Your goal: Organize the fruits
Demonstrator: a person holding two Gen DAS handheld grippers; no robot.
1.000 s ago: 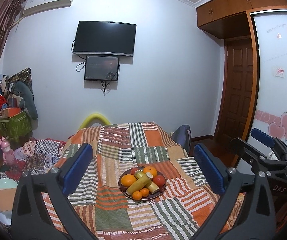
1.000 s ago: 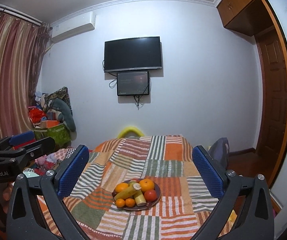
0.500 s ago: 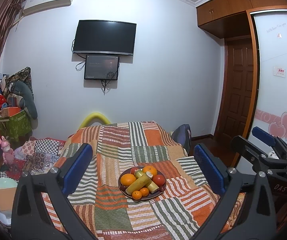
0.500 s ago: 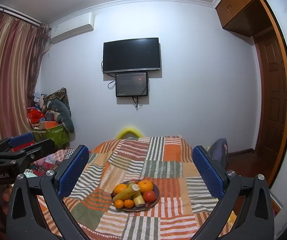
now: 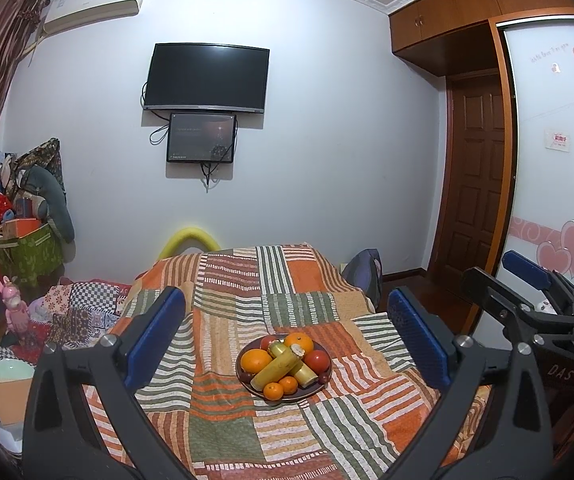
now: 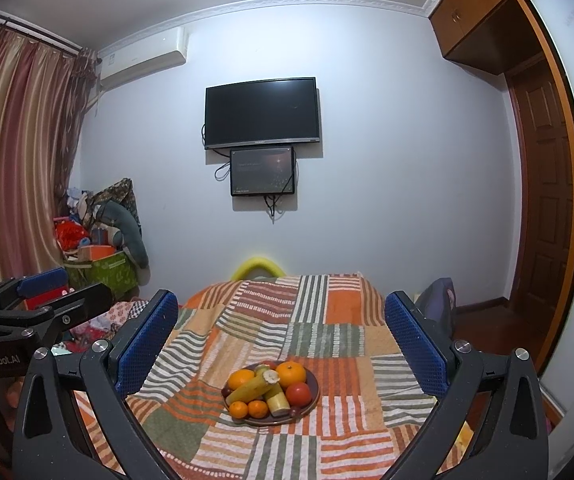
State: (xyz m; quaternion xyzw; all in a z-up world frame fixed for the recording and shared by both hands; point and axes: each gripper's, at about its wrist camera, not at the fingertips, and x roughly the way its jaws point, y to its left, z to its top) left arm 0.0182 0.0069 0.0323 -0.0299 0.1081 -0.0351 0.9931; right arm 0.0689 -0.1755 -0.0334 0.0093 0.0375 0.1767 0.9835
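A dark plate of fruit sits on the patchwork cloth of a table. It holds oranges, small mandarins, two corn pieces and red tomatoes. The plate also shows in the right wrist view. My left gripper is open and empty, held above and short of the plate. My right gripper is open and empty, likewise short of the plate. Each gripper shows at the edge of the other's view.
The table's far end meets a yellow foam arc by the wall. A cluttered pile with a green box stands at the left. A backpack and a brown door are at the right.
Both views have shifted only slightly; the plate sits a little lower in the right wrist view. Both grippers stay open and empty.
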